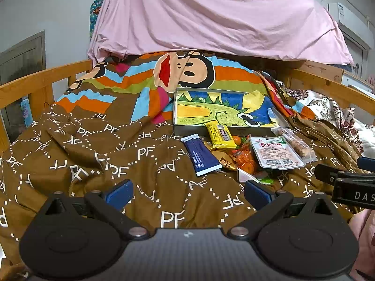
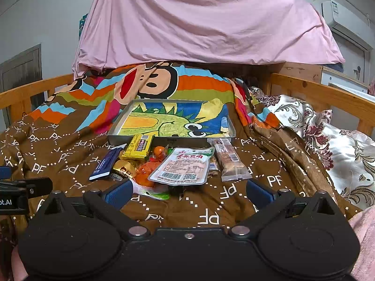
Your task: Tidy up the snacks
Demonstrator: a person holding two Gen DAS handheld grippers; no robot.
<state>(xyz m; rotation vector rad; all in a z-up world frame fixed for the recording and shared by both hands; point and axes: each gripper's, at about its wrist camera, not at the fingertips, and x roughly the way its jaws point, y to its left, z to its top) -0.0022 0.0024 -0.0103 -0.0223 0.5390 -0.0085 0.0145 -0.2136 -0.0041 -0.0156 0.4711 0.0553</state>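
A pile of snacks lies on the brown bedspread in front of a shallow metal tray (image 1: pixel 225 131) (image 2: pixel 168 140) with a dinosaur picture inside. The pile holds a dark blue packet (image 1: pixel 201 155) (image 2: pixel 104 164), a yellow packet (image 1: pixel 220 134) (image 2: pixel 139 148), a white pouch with red lettering (image 1: pixel 275 154) (image 2: pixel 182 166), a clear-wrapped bar (image 1: pixel 297 144) (image 2: pixel 230 161), a gold-wrapped sweet (image 2: pixel 123 169) and orange sweets (image 1: pixel 245 159) (image 2: pixel 145 171). My left gripper (image 1: pixel 188 195) is open, short of the pile and left of it. My right gripper (image 2: pixel 189 194) is open just before the pile.
Wooden bed rails (image 1: pixel 39 82) (image 2: pixel 323 96) run along both sides. A pink sheet (image 1: pixel 211 16) hangs behind the bed. A floral pillow (image 2: pixel 328 128) lies at the right. The other gripper's body (image 1: pixel 349 182) (image 2: pixel 21 192) shows at each view's edge.
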